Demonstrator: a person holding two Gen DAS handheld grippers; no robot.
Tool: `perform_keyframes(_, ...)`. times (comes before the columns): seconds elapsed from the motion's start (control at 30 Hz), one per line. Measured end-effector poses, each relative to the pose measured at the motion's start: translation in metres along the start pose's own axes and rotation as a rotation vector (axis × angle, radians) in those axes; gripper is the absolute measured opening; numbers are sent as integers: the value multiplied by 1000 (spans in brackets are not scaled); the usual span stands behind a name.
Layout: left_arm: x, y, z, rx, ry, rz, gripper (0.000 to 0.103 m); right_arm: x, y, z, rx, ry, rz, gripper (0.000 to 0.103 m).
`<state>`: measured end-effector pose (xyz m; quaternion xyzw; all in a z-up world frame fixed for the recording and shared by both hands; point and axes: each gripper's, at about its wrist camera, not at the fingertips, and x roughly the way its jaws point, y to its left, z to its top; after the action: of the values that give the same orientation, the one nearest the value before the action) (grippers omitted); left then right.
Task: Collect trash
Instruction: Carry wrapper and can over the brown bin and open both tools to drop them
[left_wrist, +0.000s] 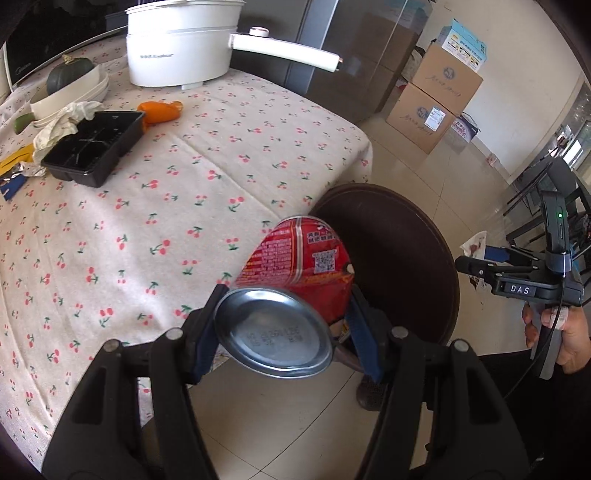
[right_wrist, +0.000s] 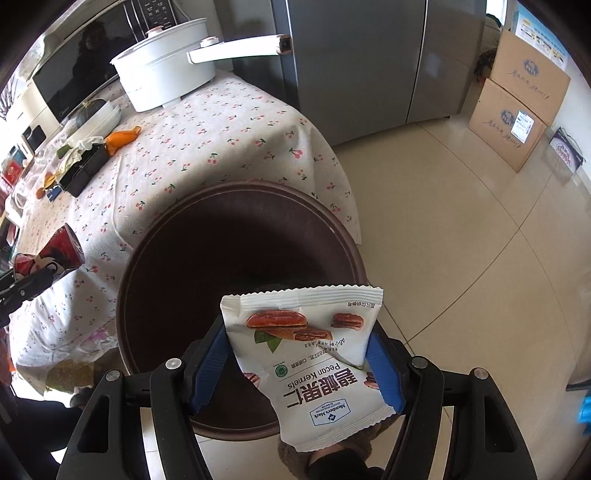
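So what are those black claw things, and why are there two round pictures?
They are grabbing tools a person holds, one in each hand, each with a small camera looking along its claw. The left claw camera shows it squeezing a crushed red drink can. The right claw camera shows it pinching a white pecan snack packet above a dark brown round bin. The cherry-print tablecloth holds a white electric pot and a black plastic tray.
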<state>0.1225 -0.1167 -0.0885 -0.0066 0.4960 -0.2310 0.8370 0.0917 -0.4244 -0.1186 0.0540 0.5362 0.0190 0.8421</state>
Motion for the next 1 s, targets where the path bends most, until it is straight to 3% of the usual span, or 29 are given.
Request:
perform_keyframes(0.23,36,-48,7,102,41,-46,64,4,-12,-3,15,15,-1,72)
perform_keyframes(0.43,55,-59,7,128,58,-62,65,6,-14,-2,14,22,-3,72)
perform_keyframes(0.5,56,-59,8,130,65,-75,75,6,-13,-2,10,21,-4,72)
perform_keyframes(0.53,55,-59,8,134,56,-56,84,6,-13,-1,7,21,-5,72)
perform_keyframes(0.63,50,-59,8,150,46,-3,96,7,-9,0,-1,24,-6,72)
perform_keyframes(1.0,27,-24,0,104,28,80,99,9,15,7,-40,23,-6,72)
